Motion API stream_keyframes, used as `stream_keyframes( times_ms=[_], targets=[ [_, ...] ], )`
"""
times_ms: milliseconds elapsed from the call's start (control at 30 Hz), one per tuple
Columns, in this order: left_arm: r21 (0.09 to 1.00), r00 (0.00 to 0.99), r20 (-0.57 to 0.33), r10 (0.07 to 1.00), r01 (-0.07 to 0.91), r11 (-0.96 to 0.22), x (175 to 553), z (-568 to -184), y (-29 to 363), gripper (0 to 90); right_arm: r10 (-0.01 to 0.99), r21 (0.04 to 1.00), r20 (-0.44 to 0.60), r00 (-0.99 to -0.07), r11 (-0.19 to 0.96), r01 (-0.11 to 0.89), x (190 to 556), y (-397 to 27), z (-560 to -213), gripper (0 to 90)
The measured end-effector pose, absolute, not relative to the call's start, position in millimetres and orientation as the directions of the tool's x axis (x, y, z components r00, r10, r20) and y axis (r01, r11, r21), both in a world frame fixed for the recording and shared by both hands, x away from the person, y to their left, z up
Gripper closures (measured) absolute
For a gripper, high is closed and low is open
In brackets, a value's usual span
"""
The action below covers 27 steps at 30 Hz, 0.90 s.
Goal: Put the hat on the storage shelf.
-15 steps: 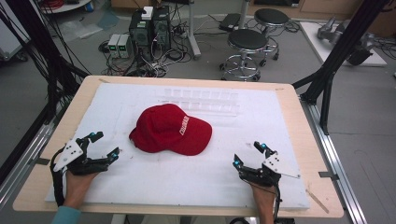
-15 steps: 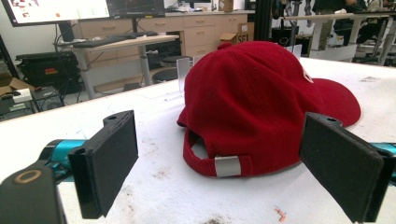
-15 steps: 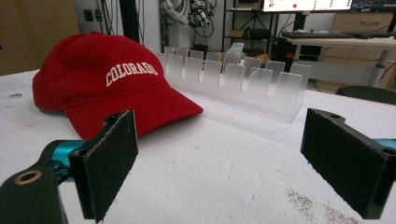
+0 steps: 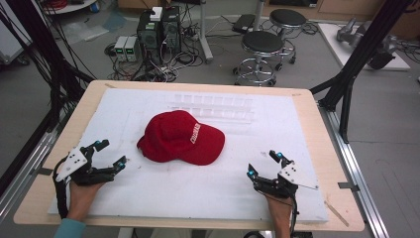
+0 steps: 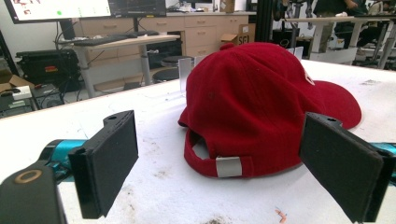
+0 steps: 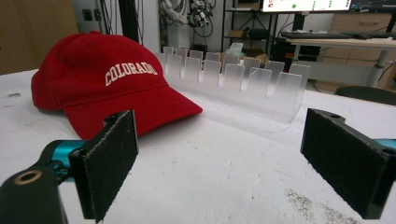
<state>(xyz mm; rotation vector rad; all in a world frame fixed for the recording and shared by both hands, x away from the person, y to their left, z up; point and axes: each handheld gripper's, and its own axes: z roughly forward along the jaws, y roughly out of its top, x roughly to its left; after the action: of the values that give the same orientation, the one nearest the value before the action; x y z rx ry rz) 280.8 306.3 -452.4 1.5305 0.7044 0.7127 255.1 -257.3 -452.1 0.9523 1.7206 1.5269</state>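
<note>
The red cap [image 4: 181,137] sits between both tongs, left gripper [image 4: 110,155] and right gripper [image 4: 262,164] spread wide, empty.

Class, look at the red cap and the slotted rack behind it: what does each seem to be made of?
Red cap: likely brushed cotton, matte and slightly fuzzy, with stitched white letters. Slotted rack: apparently clear frosted plastic or acrylic; the background shows through its dividers.

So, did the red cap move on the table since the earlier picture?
No. The red cap lies at the same spot on the white mat, just in front of the clear rack.
</note>
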Motion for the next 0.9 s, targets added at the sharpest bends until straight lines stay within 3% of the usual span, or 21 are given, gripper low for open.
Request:
stream_keyframes(
  times_ms=[567, 767, 900],
  targets=[
    [0.995, 0.647, 0.005, 0.763, 0.076, -0.071, 285.5, -449.6, 306.3, 12.2, 0.845, 0.990, 0.004, -0.535, 0.070, 0.119, 256.1, -256.0, -451.7, 10.0],
    [0.993, 0.678, -0.007, 0.735, 0.094, -0.077, 293.1, -435.0, 305.5, 11.8, 0.843, 0.991, -0.004, -0.537, 0.076, 0.112, 256.4, -256.0, -451.7, 10.0],
    [0.989, 0.717, 0.031, 0.696, 0.081, -0.127, 302.8, -414.5, 299.0, 11.7, 0.843, 0.991, -0.006, -0.538, 0.078, 0.111, 256.4, -256.0, -451.6, 10.0]
  ],
)
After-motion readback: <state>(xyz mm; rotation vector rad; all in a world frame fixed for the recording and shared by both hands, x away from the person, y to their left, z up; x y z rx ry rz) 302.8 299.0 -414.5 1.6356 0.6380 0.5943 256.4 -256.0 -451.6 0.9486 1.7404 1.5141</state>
